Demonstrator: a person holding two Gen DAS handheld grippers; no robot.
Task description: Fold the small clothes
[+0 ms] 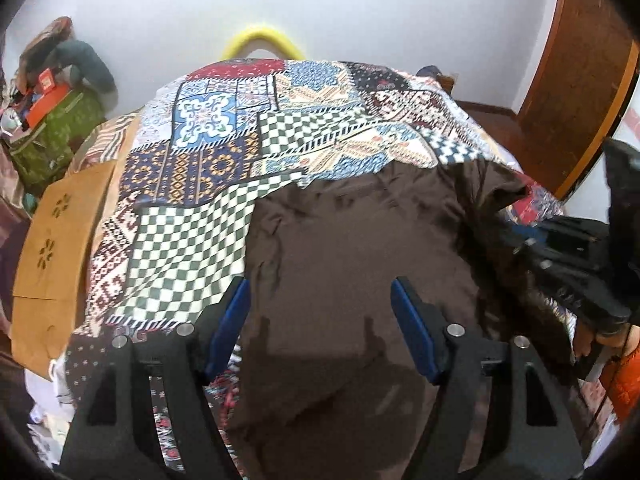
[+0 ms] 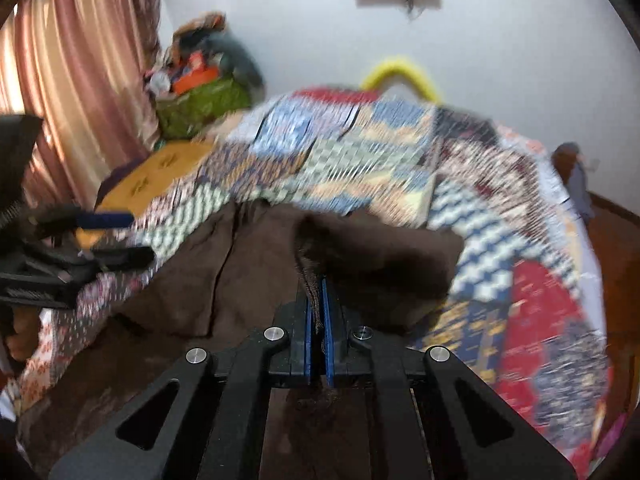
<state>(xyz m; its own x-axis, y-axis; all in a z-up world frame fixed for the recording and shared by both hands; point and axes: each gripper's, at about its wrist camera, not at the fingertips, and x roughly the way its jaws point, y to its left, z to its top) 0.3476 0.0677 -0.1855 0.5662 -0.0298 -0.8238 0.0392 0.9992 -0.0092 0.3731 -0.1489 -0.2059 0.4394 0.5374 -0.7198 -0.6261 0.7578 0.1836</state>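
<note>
Centrally, a dark brown garment [image 1: 352, 248] lay spread on a bed covered with a patchwork quilt [image 1: 224, 132], its near part draped toward the cameras. The cloth looked plain and soft, creased in shallow folds, with a seam running along its left side and one corner lifted into a rounded hump on the right. That raised edge sat pinched in the right tool [image 2: 319, 300], whose blue pads [image 2: 329, 320] were pressed together on a frayed strip of the brown fabric; this tool pointed forward and a little downward over the garment. The left tool [image 1: 320, 292] hovered just above the garment's middle, angled down, its blue pads [image 1: 234, 312] spread wide with nothing between them. Around the quilt stood a tan wooden board [image 1: 52, 248] with cut-out flower shapes on the left, a green bag [image 1: 52, 136] heaped with things beyond it, a yellow curved bar [image 1: 260, 42] at the far end, and pink curtains [image 2: 80, 64]. No writing was readable.
</note>
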